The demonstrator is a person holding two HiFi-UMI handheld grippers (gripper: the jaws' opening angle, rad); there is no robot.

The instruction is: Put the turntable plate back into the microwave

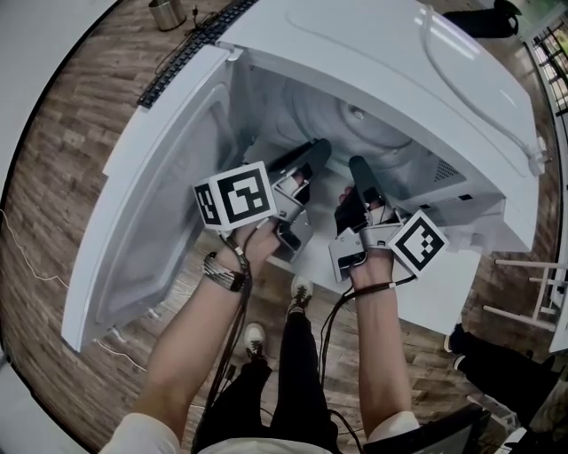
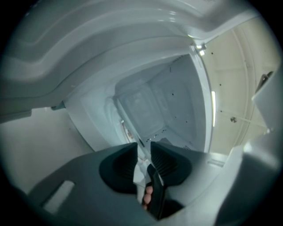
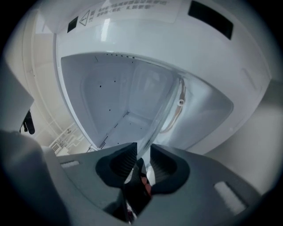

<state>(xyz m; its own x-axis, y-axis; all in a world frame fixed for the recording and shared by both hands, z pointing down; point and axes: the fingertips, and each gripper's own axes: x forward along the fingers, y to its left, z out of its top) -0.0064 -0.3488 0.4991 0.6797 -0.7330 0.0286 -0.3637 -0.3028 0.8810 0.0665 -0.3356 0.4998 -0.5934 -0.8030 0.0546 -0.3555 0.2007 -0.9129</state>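
The white microwave (image 1: 399, 62) stands with its door (image 1: 151, 230) swung open to the left. The clear glass turntable plate (image 1: 377, 133) is inside the cavity. Both grippers reach level into the opening, side by side at the plate's near rim. In the left gripper view, the left gripper (image 2: 142, 148) (image 1: 312, 152) has the thin rim (image 2: 127, 129) in a visible gap between its pads, which stand apart from it. In the right gripper view the plate (image 3: 166, 110) runs edge-on from the cavity straight into the right gripper (image 3: 143, 152) (image 1: 359, 168), whose pads close on the rim.
A dark keyboard (image 1: 191, 44) and a metal cup (image 1: 167, 12) lie on the wooden surface behind the door. A white rack (image 1: 532, 293) stands at the right. The cavity walls (image 3: 101, 92) enclose both grippers closely. Someone's black shoes (image 1: 479, 350) are at the lower right.
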